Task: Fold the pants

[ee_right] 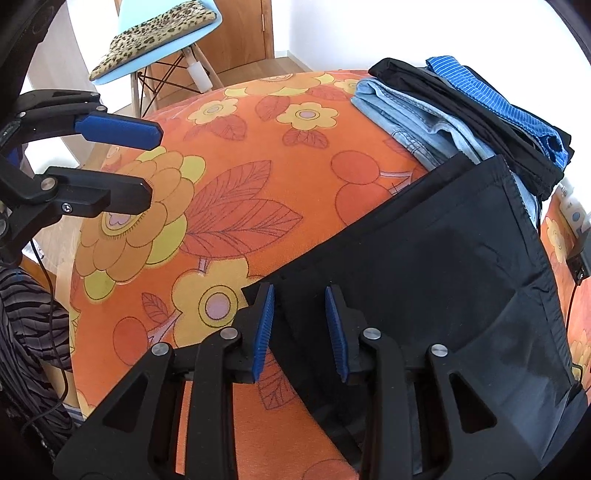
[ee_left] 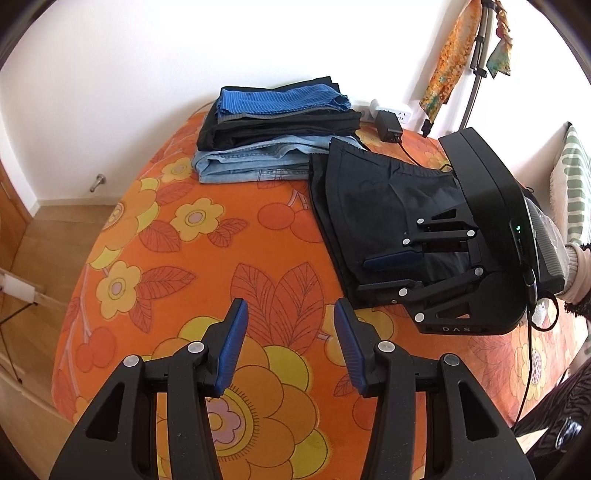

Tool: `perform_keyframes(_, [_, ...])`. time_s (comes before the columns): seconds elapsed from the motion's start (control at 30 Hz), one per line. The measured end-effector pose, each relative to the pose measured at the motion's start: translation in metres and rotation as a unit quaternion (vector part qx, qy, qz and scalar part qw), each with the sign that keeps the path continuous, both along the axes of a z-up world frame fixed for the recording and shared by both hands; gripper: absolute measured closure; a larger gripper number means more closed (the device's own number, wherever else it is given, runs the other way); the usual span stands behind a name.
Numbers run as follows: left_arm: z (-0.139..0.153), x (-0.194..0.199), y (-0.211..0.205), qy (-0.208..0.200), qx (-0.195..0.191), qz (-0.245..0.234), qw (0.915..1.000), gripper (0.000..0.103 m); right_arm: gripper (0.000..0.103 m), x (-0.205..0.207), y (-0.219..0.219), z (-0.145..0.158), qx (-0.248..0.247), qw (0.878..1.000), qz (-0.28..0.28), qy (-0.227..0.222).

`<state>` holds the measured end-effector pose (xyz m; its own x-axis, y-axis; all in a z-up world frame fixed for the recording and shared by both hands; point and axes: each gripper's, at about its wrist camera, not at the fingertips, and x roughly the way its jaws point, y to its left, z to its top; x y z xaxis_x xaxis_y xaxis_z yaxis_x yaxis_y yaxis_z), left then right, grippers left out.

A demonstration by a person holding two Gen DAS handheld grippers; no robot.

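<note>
Black pants (ee_left: 373,206) lie folded into a flat rectangle on the orange flowered cover (ee_left: 207,258), to the right of centre. They also show in the right wrist view (ee_right: 436,266). My left gripper (ee_left: 290,314) is open and empty, above bare cover left of the pants. It also shows at the left of the right wrist view (ee_right: 153,166). My right gripper (ee_right: 300,306) is open, its jaws standing over the pants' near corner and holding nothing. In the left wrist view the right gripper (ee_left: 373,275) sits over the pants.
A stack of folded clothes (ee_left: 273,136), blue, black and denim, stands behind the pants (ee_right: 461,110). A black charger and power strip (ee_left: 388,122) lie beyond. A blue chair with a leopard cushion (ee_right: 155,33) stands off the bed. Scarves (ee_left: 450,55) hang on a stand.
</note>
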<state>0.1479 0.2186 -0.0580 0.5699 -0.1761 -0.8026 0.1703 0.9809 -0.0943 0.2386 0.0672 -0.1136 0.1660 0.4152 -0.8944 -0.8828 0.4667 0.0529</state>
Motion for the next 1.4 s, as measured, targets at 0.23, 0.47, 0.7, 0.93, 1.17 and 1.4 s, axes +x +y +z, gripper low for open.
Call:
perform_keyframes(0.23, [0.0, 0.001, 0.005, -0.002, 0.001, 0.006, 1.0, 0.056, 0.096, 0.017, -0.015, 0.0, 0.046, 0.997, -0.043, 0.047])
perform_keyframes(0.47, [0.002, 0.002, 0.011, -0.006, -0.002, 0.014, 0.9999, 0.056, 0.099, 0.017, -0.024, 0.005, 0.075, 0.994, -0.056, 0.063])
perform_keyframes(0.7, [0.003, 0.003, 0.007, -0.008, 0.001, 0.008, 0.9999, 0.056, 0.1, 0.005, -0.019, 0.009, 0.08, 0.993, -0.032, 0.078])
perform_keyframes(0.93, [0.002, 0.003, 0.005, -0.005, 0.004, 0.008, 0.9999, 0.056, 0.1, 0.0, -0.012, 0.012, 0.086, 0.993, -0.022, 0.079])
perform_keyframes(1.17, [0.001, 0.004, 0.002, -0.002, 0.004, 0.004, 1.0, 0.056, 0.099, 0.009, -0.008, 0.006, 0.08, 0.993, -0.023, 0.078])
perform_keyframes(1.4, [0.0, 0.005, 0.001, 0.0, 0.002, 0.003, 1.0, 0.056, 0.074, 0.003, -0.029, 0.025, 0.116, 0.988, -0.007, 0.099])
